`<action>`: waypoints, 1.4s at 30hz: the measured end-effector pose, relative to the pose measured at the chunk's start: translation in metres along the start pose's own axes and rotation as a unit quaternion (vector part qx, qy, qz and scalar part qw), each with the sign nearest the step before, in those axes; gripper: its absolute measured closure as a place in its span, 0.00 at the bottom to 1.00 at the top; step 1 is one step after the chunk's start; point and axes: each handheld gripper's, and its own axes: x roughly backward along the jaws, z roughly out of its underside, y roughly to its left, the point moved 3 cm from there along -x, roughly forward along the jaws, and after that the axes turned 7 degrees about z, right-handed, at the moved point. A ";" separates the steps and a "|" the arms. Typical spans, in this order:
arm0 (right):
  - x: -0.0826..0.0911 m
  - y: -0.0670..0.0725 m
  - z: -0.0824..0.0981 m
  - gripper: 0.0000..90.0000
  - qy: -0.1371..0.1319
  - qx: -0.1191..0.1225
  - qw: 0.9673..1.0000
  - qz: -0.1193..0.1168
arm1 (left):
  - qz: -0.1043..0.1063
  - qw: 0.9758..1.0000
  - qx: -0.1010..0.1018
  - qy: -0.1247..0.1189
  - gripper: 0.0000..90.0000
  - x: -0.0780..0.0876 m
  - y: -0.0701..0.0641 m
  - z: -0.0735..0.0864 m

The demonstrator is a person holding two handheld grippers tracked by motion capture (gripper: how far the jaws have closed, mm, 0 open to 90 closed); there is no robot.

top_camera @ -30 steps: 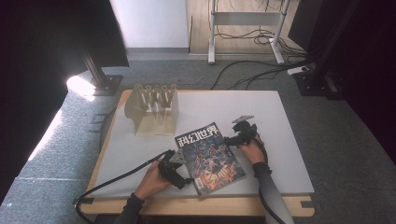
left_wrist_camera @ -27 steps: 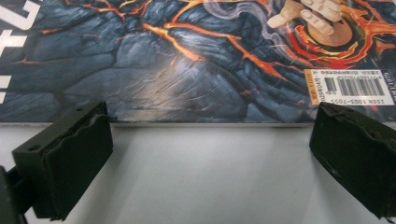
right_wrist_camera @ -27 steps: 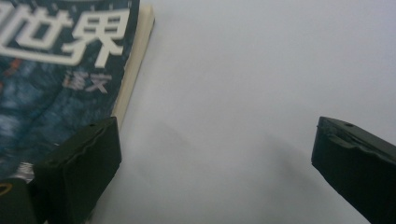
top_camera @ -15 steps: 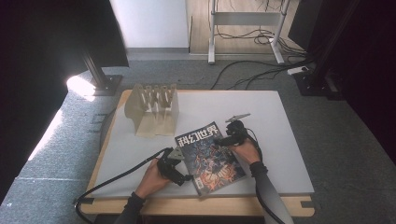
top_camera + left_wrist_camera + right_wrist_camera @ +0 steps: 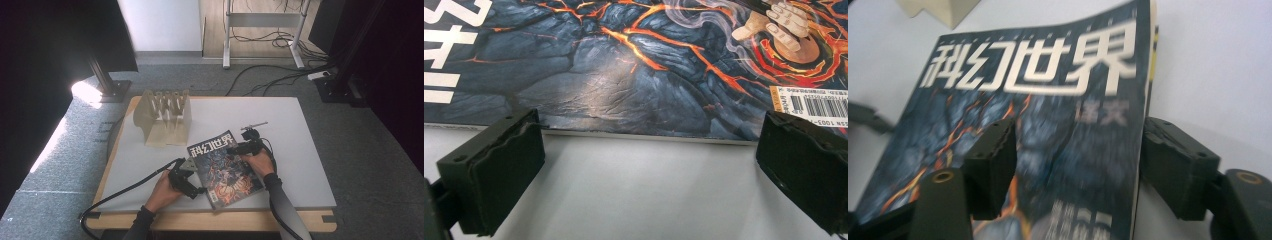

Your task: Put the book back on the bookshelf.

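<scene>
currently our right hand-held gripper (image 5: 1075,165) has been closing astride the magazine (image 5: 225,167) edge, not yet pinching; the left hand-held gripper (image 5: 649,175) stands wide beside it. we judge it thin, floppy: grip the spine.

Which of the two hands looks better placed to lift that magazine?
Probably the right gripper: its jaws, just closing, straddle the magazine edge. The left gripper waits open beside it.
</scene>
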 end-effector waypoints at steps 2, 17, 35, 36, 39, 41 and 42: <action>0.006 0.001 0.006 0.43 0.002 -0.004 0.999 -0.032 | 0.000 1.000 0.000 0.000 0.00 0.000 0.000 0.000; -0.006 0.013 -0.022 0.78 0.001 0.062 0.998 -0.025 | -0.003 1.000 -0.001 -0.001 0.00 -0.001 -0.001 0.000; 0.054 0.061 -0.034 0.90 -0.057 0.145 0.987 -0.026 | -0.004 0.998 0.066 -0.007 0.00 0.013 0.013 0.003; 0.057 0.063 -0.035 0.90 -0.060 0.146 0.987 -0.026 | 0.001 0.998 0.069 -0.012 0.00 0.013 0.015 0.002; 0.064 0.066 -0.036 0.90 -0.065 0.150 0.986 -0.026 | 0.007 0.996 0.081 -0.026 0.00 0.014 0.022 -0.003; 0.068 0.069 -0.037 0.90 -0.069 0.154 0.985 -0.027 | 0.011 0.996 0.085 -0.031 0.00 0.014 0.026 -0.007; 0.069 0.070 -0.037 0.90 -0.071 0.154 0.985 -0.028 | 0.009 0.996 0.086 -0.030 0.00 0.014 0.028 -0.009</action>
